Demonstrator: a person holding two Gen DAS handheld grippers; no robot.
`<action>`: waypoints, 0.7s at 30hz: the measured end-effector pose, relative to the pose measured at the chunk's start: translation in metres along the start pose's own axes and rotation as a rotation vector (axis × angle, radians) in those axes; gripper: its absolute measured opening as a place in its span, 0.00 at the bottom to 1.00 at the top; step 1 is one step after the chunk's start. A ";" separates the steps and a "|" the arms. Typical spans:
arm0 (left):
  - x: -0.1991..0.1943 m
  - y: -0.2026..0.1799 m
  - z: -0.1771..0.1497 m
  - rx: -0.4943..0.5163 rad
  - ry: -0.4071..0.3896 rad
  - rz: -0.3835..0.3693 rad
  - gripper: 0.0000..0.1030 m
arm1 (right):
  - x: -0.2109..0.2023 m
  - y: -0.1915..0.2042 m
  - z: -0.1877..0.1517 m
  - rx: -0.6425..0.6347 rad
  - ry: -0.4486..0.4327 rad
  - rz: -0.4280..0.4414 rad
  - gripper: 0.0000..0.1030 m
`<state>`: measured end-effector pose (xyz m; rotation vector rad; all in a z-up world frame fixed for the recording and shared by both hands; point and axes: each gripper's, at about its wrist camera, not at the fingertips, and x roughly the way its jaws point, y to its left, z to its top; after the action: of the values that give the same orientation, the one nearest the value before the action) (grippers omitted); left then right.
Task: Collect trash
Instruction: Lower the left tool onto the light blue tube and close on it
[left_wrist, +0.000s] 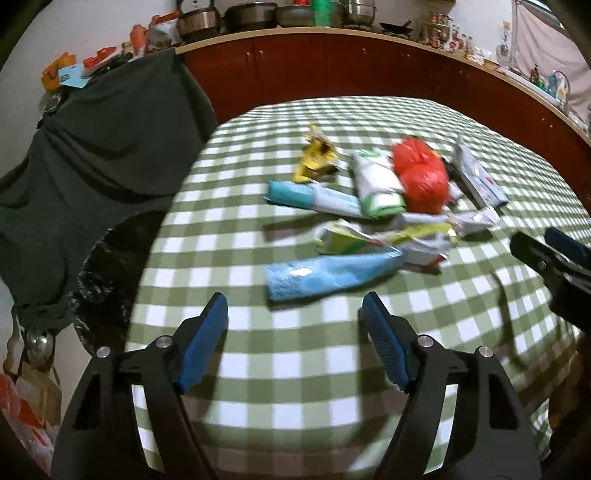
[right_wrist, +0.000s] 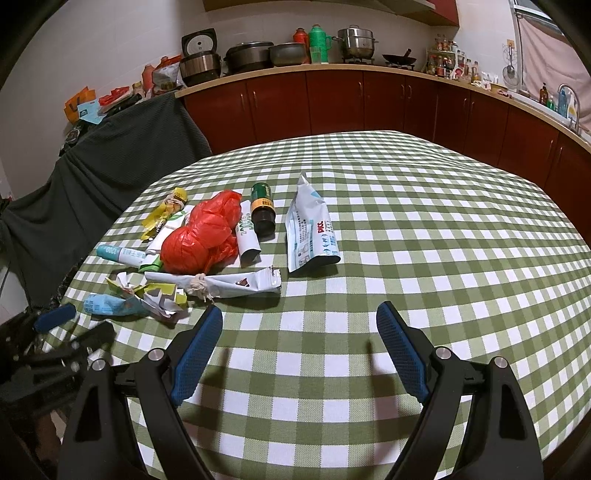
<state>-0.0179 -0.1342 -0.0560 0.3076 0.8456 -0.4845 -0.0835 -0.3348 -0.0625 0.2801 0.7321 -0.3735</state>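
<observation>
On the checked tablecloth (right_wrist: 406, 229), crumpled wrappers, red plastic bag (right_wrist: 207, 236), both tongs released, empty

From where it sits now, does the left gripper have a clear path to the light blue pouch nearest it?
Probably yes. The left gripper is open and empty, and the light blue pouch lies just ahead of its fingertips on the checked tablecloth, at the near edge of the pile with nothing between.
</observation>
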 end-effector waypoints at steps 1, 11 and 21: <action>0.002 0.004 0.002 -0.002 0.000 0.007 0.73 | 0.000 0.000 0.000 0.000 0.002 0.002 0.80; 0.018 0.002 0.016 0.095 -0.011 -0.072 0.80 | 0.006 0.004 0.001 -0.009 0.017 -0.002 0.80; 0.022 -0.003 0.017 0.075 -0.016 -0.113 0.55 | 0.009 0.006 -0.001 -0.014 0.022 0.001 0.80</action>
<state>0.0042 -0.1503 -0.0620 0.3259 0.8335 -0.6247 -0.0754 -0.3308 -0.0682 0.2720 0.7561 -0.3644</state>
